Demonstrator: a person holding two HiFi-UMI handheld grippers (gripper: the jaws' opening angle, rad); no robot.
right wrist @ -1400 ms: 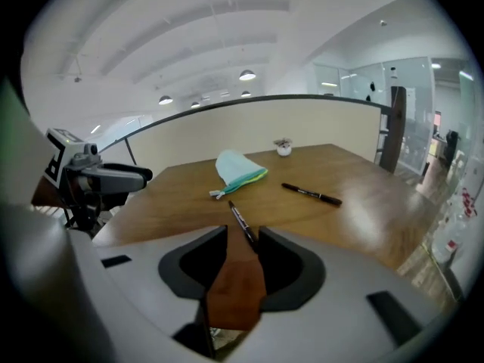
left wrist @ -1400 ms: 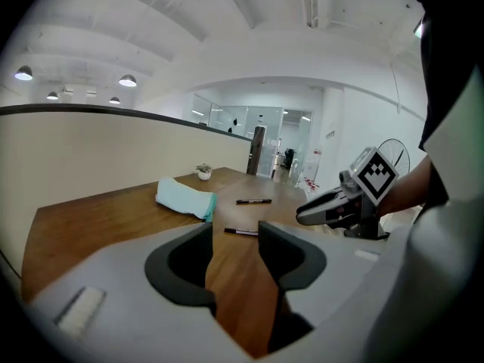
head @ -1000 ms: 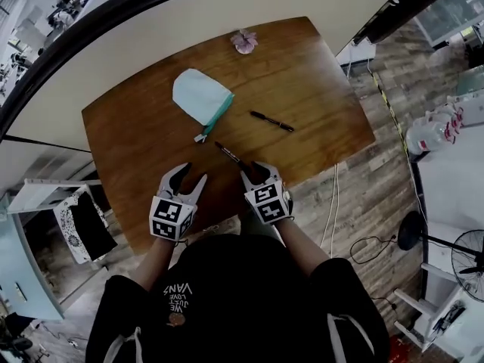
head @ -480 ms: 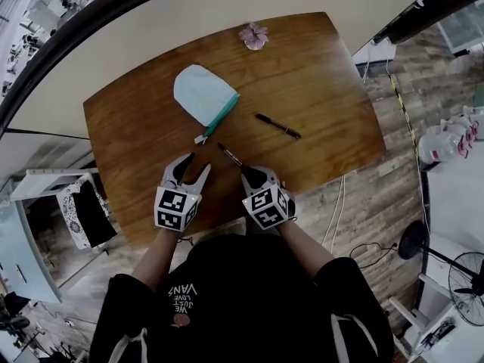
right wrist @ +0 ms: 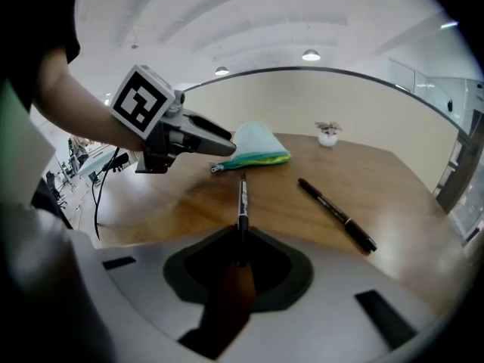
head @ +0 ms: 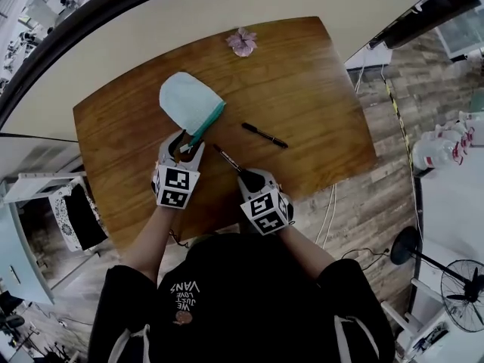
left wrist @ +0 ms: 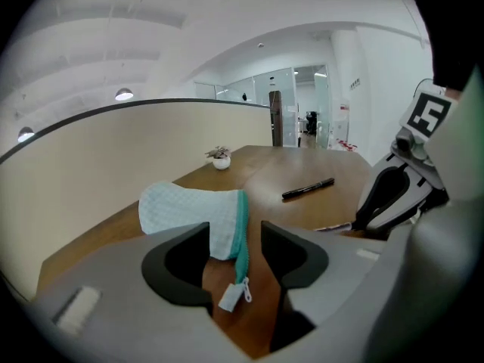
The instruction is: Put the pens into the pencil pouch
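Note:
The mint pencil pouch (head: 187, 99) lies flat on the wooden table (head: 302, 74), its teal zipper edge facing right. My left gripper (head: 187, 144) is at the pouch's near corner. Its jaws are opening, and the zipper pull (left wrist: 234, 296) lies between them untouched. My right gripper (head: 252, 178) is shut on a black pen (head: 225, 157) that points toward the pouch. In the right gripper view that pen (right wrist: 242, 200) sticks straight out from the closed jaws. A second black pen (head: 264, 135) lies loose on the table to the right.
A small pink flower pot (head: 242, 41) stands near the table's far edge. A curved beige partition (head: 227, 6) runs behind the table. The table's near edge is just below both grippers.
My left gripper has moved forward from the near edge up to the pouch's zipper end. The right gripper has shifted only slightly, still holding the pen.

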